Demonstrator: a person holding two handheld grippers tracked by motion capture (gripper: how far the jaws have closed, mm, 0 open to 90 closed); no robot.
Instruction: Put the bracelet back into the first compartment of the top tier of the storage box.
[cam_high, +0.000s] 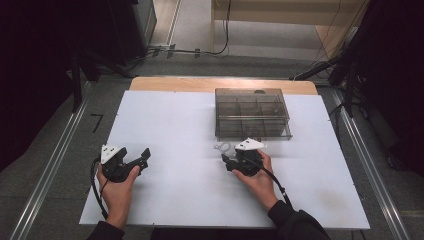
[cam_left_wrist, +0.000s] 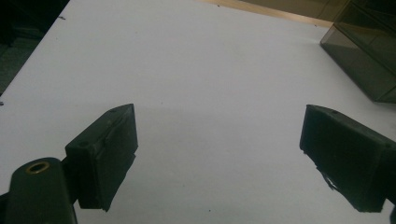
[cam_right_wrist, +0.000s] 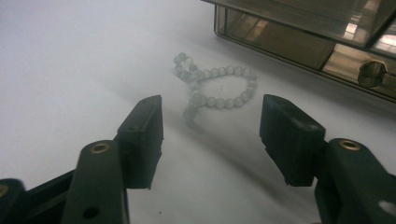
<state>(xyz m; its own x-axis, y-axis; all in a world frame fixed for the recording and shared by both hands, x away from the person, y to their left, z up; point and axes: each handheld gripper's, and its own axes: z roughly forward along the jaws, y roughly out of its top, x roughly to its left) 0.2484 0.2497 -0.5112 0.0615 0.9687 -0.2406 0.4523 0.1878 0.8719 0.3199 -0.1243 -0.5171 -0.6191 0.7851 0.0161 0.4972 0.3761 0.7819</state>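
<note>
While the bead bracelet (cam_right_wrist: 215, 86) lay ungrasped on the surface (cam_high: 170, 130) beside the box (cam_high: 252, 113), the right gripper (cam_right_wrist: 210, 135) hovered with fingers apart, empty; the left gripper (cam_left_wrist: 219, 154) gaped wide, seemingly idle.

table (cam_high: 165, 200) – matt white | box (cam_high: 252, 114) – clear smoky plastic | beads (cam_right_wrist: 217, 87) – glossy

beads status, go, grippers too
Left gripper open, over bare white table. Right gripper open, empty, aimed at beads. Beads loose on table just short of the smoked box, untouched. Nothing between jaws and beads.
</note>
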